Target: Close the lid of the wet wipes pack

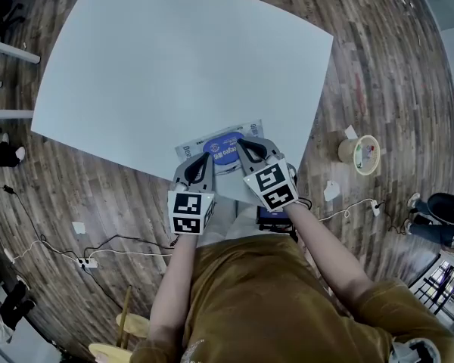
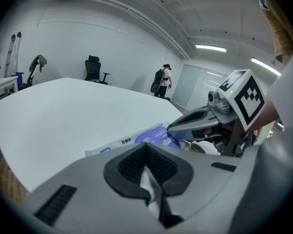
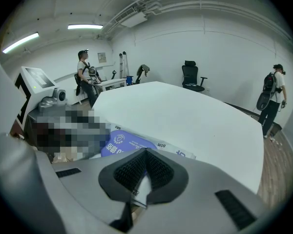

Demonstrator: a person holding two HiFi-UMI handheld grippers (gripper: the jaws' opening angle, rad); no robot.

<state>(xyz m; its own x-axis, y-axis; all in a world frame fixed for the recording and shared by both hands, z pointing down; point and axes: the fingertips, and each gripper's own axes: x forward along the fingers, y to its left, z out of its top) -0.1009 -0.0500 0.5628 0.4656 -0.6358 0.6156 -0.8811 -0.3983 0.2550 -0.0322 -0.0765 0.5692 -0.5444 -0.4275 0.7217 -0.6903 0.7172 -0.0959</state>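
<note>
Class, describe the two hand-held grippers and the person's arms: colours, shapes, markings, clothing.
The left gripper and right gripper are grey, tapering to pointed jaws lined with black ribbed pads. Each carries a white cube with black square markers, the left cube and the right cube. The person wears a mustard-brown top, sleeves ending above the forearms.

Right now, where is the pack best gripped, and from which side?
Probably the pack's left end, from the left, jaws low and level: it lies flat on the table, so only its thin end edges fit between jaws, and the lid fills its middle.
</note>
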